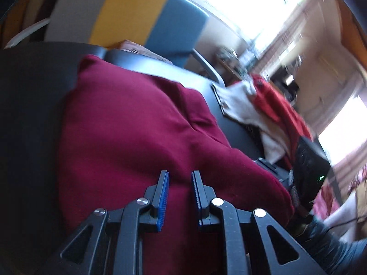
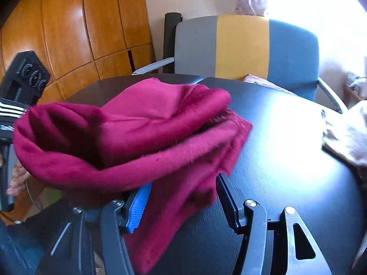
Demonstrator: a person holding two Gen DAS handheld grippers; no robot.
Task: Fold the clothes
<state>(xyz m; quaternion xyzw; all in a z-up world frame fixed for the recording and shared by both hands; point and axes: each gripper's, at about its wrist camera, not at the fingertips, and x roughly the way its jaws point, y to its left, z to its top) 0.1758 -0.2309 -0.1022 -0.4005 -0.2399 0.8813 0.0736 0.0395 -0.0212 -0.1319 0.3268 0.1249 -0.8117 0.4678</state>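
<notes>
the left gripper (image 1: 180,178) hangs over the maroon garment (image 1: 128,123) with its jaws parted by a narrow gap and nothing between them. the right gripper (image 2: 183,183) has its jaws spread wide, and a hanging fold of the maroon garment (image 2: 137,133) lies between them. the garment sits bunched in layers on the black table (image 2: 286,149), near the edge. a cream cloth (image 2: 348,137) lies apart at the right, and a striped chair (image 2: 243,45) stands behind the table.

Crimson garment (image 2: 142,137); grey-yellow-blue striped chair (image 2: 243,45)
</notes>
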